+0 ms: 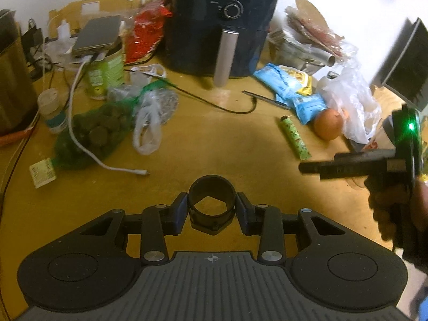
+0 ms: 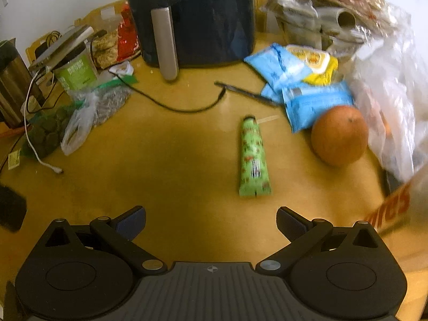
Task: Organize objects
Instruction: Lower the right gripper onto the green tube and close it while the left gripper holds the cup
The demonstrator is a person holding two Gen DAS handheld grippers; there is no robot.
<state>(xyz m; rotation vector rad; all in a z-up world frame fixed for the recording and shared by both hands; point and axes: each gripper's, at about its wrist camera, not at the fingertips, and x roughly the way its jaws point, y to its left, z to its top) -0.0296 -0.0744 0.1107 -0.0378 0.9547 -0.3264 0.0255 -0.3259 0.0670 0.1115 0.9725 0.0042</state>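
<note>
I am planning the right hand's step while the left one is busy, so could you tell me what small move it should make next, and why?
Probably ease the right gripper forward and slightly right toward the green tube. Its jaws stand wide open with nothing between them, and the tube lies flat on bare table just ahead, apart from the orange. The left gripper is already shut on a black ring.

Plastic bag (image 2: 388, 101) smeared by blur — contents unreadable. Orange lettering (image 2: 390, 208) cut off beside it. My right gripper (image 1: 310, 167) blurred.
</note>
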